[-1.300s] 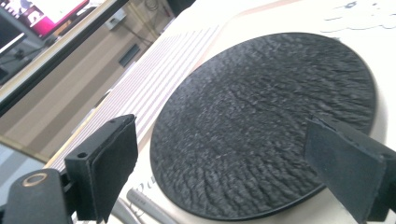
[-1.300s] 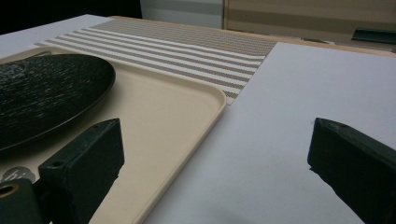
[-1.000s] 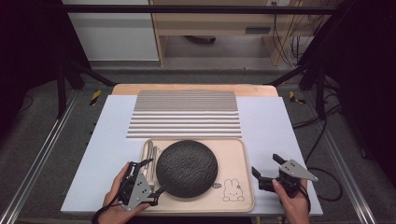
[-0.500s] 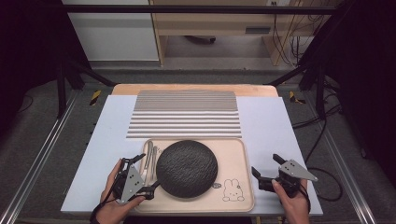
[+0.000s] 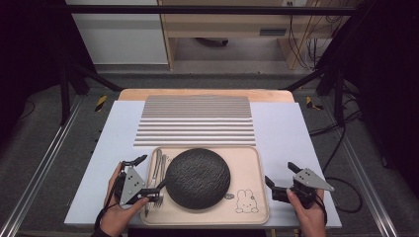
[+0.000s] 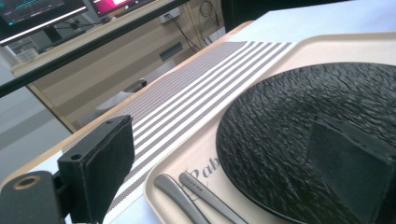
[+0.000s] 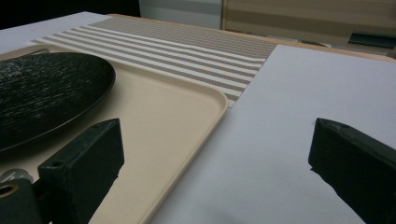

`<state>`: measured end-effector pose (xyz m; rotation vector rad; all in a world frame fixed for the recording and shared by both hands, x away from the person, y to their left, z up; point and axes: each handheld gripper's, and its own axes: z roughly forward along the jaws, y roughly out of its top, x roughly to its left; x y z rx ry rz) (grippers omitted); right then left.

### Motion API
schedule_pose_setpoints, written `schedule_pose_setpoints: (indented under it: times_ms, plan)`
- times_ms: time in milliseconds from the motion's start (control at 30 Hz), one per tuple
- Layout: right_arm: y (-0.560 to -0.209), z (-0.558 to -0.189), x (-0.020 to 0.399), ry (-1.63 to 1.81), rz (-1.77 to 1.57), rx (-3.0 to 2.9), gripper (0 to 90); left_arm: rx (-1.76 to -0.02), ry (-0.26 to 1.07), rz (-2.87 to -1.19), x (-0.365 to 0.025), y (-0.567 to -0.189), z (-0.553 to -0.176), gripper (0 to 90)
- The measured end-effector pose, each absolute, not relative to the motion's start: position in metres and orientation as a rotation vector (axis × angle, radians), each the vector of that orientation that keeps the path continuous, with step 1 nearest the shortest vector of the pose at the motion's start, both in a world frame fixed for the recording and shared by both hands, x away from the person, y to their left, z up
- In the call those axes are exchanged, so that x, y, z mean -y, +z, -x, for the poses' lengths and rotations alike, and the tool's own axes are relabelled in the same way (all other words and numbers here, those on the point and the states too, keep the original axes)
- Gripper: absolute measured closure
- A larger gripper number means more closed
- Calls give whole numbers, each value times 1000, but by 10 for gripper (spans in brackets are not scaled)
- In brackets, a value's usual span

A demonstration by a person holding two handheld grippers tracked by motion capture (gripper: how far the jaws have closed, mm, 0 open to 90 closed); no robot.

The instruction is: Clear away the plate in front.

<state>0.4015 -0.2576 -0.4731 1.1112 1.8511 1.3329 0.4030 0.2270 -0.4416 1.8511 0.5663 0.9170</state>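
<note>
A round black textured plate [image 5: 197, 177] lies on a beige tray [image 5: 249, 163] near the table's front edge. Several pieces of metal cutlery [image 5: 157, 168] lie on the tray left of the plate. My left gripper [image 5: 152, 173] is open at the tray's left side, straddling the cutlery, with one jaw near the plate's rim. In the left gripper view, the left gripper [image 6: 224, 172] has its right jaw over the plate [image 6: 289, 130], with cutlery handles [image 6: 187, 196] between the jaws. My right gripper [image 5: 279, 173] stands open and holds nothing at the tray's right edge [image 7: 205, 116].
A grey-and-white striped placemat [image 5: 195, 121] lies behind the tray on the white tabletop [image 5: 286, 128]. A rabbit drawing [image 5: 243, 201] marks the tray's front right corner. Dark frame posts and cables stand beyond the table's sides.
My left gripper has shifted slightly left and forward along the tray's left side, turning a little. The right gripper and the plate have stayed put.
</note>
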Motion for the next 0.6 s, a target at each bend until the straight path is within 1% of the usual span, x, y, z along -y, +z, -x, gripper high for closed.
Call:
schedule_pose_setpoints:
  times_ms: [133,233,400,600]
  plan:
    - [-472,-399,256,1351,-1098,-1849,39,-592,907,-1848,-227,-439,-412,43]
    - [-471,-398,257,1354,-1097,-1845,36,-631,878,-1816,-229,-436,-420,42]
    - [-470,-398,260,1375,-1087,-1831,35,-669,889,-1796,-236,-433,-429,40]
    - [-470,-398,262,1382,-1092,-1822,34,-734,880,-1724,-248,-427,-426,40]
